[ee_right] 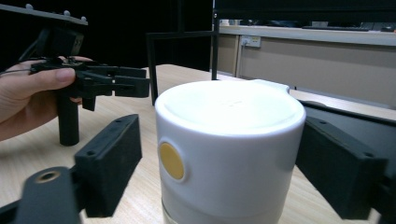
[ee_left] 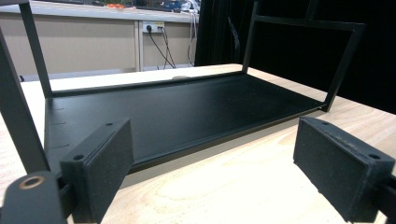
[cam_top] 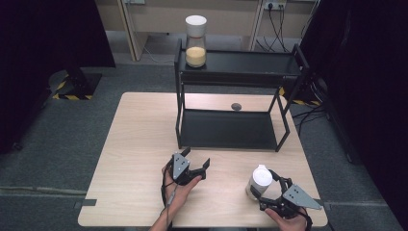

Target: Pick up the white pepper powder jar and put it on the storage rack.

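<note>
White-lidded jar (cam_top: 258, 181) stands upright betw. the spread jaws of the right hand-held gripper (cam_top: 263, 188), not pinched yet; left hand-held gripper (cam_top: 197, 163), also spread, sits farther from jar.

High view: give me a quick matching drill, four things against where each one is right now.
Things:
1. grain jar
2. white-capped container
3. left gripper
4. small grey disc

Places:
A. on the table behind the rack's lower shelf
B. between the right gripper's open fingers
C. on the rack's top shelf, at its left end
D. open over the table, in front of the rack

Pairs: 1-C, 2-B, 3-D, 4-A
</note>
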